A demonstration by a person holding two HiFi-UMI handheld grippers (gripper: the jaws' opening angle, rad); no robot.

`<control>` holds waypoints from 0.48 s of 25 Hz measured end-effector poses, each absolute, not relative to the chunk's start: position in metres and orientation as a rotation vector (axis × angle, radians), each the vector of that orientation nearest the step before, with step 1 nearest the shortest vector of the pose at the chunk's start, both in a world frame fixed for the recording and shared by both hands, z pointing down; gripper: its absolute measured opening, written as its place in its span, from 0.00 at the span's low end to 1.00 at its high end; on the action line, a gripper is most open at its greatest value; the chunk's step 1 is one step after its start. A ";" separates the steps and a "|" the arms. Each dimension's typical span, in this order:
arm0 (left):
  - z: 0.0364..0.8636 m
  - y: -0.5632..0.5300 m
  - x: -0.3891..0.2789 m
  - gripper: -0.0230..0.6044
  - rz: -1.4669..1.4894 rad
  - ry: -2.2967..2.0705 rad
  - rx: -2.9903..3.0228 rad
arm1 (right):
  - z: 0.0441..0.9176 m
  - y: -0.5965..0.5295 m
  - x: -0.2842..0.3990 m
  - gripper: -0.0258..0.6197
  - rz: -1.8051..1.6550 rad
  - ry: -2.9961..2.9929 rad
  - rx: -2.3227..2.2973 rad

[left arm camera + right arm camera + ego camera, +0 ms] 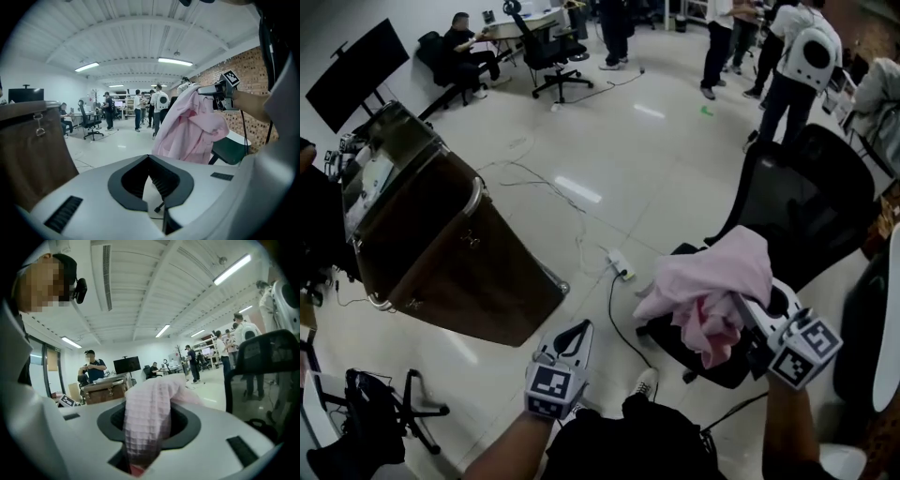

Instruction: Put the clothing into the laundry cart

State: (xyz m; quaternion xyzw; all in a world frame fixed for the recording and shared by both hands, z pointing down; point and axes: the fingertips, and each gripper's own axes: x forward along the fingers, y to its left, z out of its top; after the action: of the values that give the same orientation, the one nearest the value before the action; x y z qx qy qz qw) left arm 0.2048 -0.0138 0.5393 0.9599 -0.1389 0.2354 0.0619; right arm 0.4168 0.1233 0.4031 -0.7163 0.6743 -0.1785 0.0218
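Note:
A pink garment (712, 281) hangs bunched over the seat of a black office chair (797, 206), with my right gripper (738, 307) shut on it. In the right gripper view the waffle-textured pink cloth (145, 423) fills the gap between the jaws of the right gripper (147, 430). The brown laundry cart (441, 253) stands to the left on the floor, its top open. My left gripper (579, 330) is low in the middle, jaws together and holding nothing. The left gripper view looks over the left gripper (149, 159) at the garment (190, 126), with the cart (28, 150) at its left.
A white power strip (622, 265) and loose cables lie on the tiled floor between cart and chair. A black stand (370, 422) sits at lower left. Several people stand at the back right, and one sits at a desk (469, 47) at the back left.

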 end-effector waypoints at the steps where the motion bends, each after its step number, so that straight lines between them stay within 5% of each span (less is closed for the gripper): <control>1: 0.533 -0.021 0.193 0.03 0.691 -0.455 2.902 | 0.392 0.114 0.409 0.28 -0.529 2.115 -2.201; 12: 0.460 -0.105 0.041 0.03 0.492 -0.854 2.852 | 0.294 0.003 0.297 0.28 -0.299 2.364 -1.977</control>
State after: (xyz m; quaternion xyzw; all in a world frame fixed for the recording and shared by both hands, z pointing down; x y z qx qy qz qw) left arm 0.0411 -0.1052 0.4599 0.9434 -0.2825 0.1627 0.0618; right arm 0.2969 0.0032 0.2935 -0.6384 0.7633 -0.0964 0.0224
